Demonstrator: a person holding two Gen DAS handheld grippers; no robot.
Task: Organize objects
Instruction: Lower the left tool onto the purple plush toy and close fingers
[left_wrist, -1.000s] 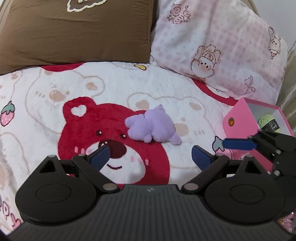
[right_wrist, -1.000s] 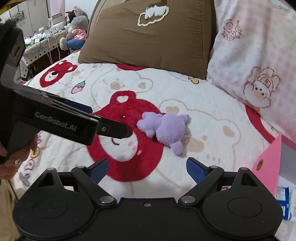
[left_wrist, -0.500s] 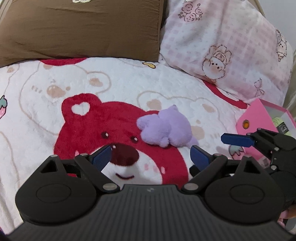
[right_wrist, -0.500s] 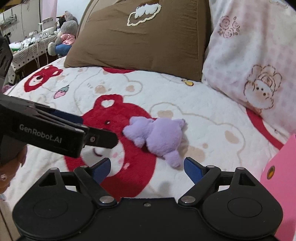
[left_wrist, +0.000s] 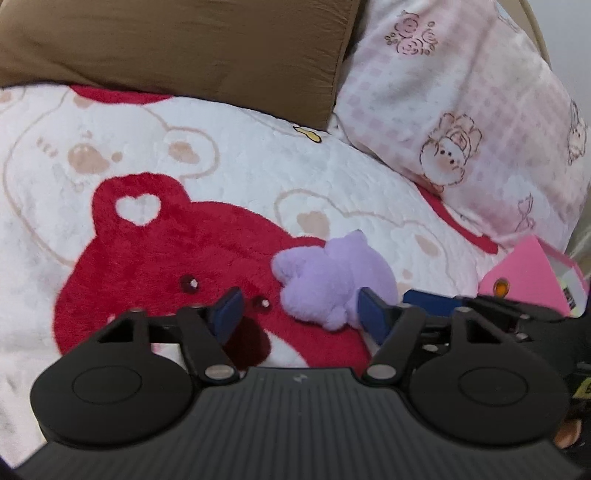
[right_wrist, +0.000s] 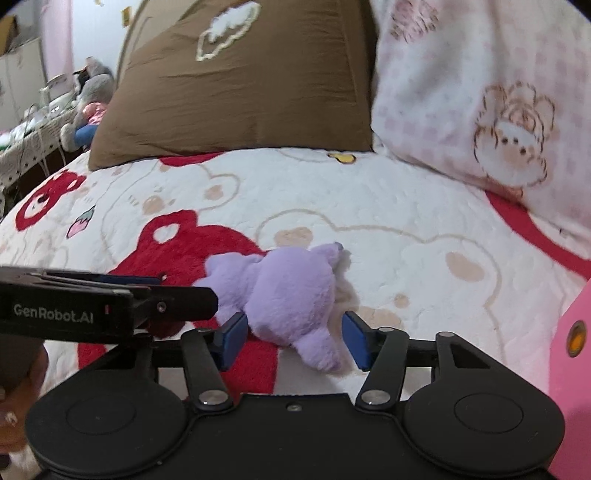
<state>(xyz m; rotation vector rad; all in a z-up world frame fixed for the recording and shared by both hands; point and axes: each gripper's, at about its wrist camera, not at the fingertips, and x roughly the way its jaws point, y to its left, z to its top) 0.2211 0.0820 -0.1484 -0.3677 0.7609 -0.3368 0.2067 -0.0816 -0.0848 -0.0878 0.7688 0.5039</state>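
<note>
Purple plush toy (right_wrist: 286, 295) lies on a white blanket (right_wrist: 388, 206) printed with red bears, near the middle of the bed. Behind it stand a brown pillow (right_wrist: 240, 85) and a pink checked pillow (right_wrist: 480, 92), side by side. A pink box (left_wrist: 524, 277) sits at the right edge of the bed.

Right gripper (right_wrist: 291, 341): jaws are closing, set at a middling width. The toy's lower part lies between the blue pads (right_wrist: 231, 341); the left pad sits just beside the fur, the right pad is apart from it. No grip is visible.

Left gripper (left_wrist: 301, 315): jaws are closing, likewise half spread. The toy's near end lies between the pads; the right pad looks close against the fur, though contact cannot be confirmed. In the right view this gripper approaches the toy from the left.
</note>
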